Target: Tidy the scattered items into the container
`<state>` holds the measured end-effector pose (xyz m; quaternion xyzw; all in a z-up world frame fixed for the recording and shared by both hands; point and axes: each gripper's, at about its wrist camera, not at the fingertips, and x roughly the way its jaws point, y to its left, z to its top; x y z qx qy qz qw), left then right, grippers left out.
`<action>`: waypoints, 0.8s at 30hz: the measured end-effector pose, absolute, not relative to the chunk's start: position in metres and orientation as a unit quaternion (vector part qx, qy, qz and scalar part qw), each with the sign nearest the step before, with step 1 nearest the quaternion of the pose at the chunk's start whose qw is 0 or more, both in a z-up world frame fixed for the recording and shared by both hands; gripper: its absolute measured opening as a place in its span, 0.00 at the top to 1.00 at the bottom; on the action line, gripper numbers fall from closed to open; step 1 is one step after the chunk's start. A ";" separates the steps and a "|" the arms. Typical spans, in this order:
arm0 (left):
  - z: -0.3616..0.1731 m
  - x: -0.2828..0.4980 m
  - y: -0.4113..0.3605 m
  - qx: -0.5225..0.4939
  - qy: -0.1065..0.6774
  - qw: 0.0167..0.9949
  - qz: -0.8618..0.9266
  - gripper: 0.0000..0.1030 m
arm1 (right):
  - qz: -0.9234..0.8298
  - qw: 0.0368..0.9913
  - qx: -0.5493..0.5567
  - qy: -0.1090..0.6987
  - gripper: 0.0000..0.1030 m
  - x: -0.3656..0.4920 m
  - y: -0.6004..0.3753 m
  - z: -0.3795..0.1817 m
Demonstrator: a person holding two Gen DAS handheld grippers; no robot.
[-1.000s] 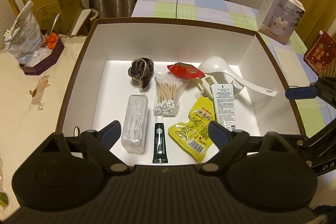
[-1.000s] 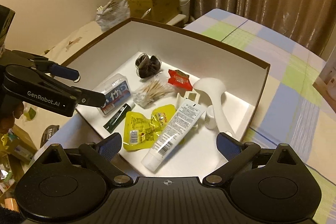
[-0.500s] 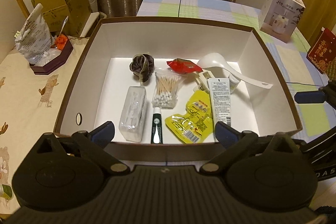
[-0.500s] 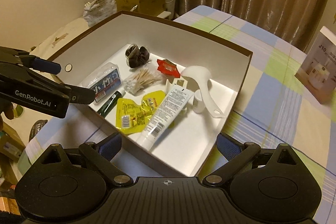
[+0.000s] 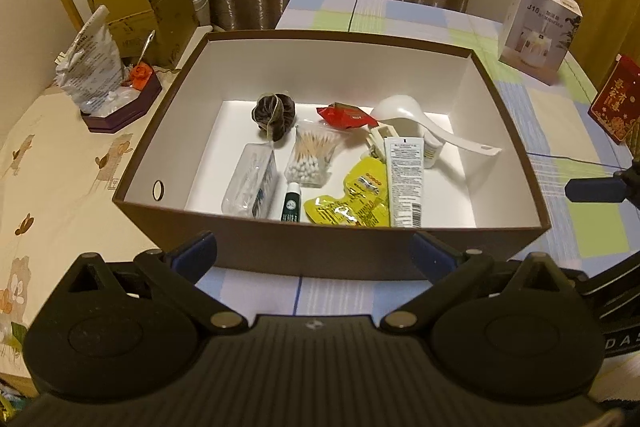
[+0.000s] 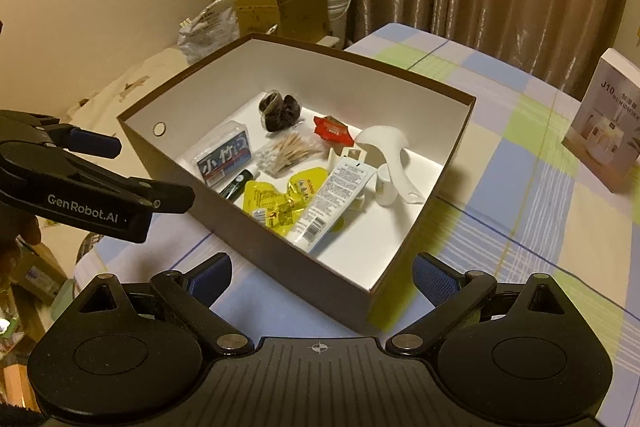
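Observation:
A brown box (image 5: pixel 328 255) with a white inside stands on the checked cloth. In it lie a dark scrunchie (image 5: pixel 274 115), a red packet (image 5: pixel 344 115), a white spoon (image 5: pixel 404 115), a bag of cotton swabs (image 5: pixel 312 155), a clear plastic case (image 5: pixel 250 183), a green tube (image 5: pixel 292 203), a yellow pouch (image 5: pixel 356 199) and a white tube (image 5: pixel 404 179). My left gripper (image 5: pixel 312 253) hangs open and empty in front of the box's near wall. My right gripper (image 6: pixel 322 275) is open and empty off the box's near corner (image 6: pixel 368 291). The left gripper (image 6: pixel 154 171) shows beside the box's left wall.
A white product carton (image 5: pixel 538 31) and a red envelope (image 5: pixel 614 107) stand on the checked cloth (image 5: pixel 560 227) to the right. Left of the box are a plastic bag (image 5: pixel 92 67) in a dark tray and cardboard boxes (image 5: pixel 136 11). Curtains hang behind.
Both grippers have drawn back from over the box, so the whole box now lies beyond their fingers. The left jaws stand a little wider. The items in the box have not moved.

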<state>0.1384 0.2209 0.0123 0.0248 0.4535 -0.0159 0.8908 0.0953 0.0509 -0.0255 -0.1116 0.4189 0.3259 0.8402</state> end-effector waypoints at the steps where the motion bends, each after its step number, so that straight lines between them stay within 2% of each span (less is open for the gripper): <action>1: 0.013 0.136 0.219 0.024 0.452 0.891 -0.015 0.01 | 0.327 0.840 -0.111 0.419 0.01 0.094 0.049 -0.025; 24: 0.036 0.081 0.197 0.022 0.414 0.910 0.013 0.01 | 0.342 0.830 -0.119 0.424 0.01 0.063 0.026 -0.018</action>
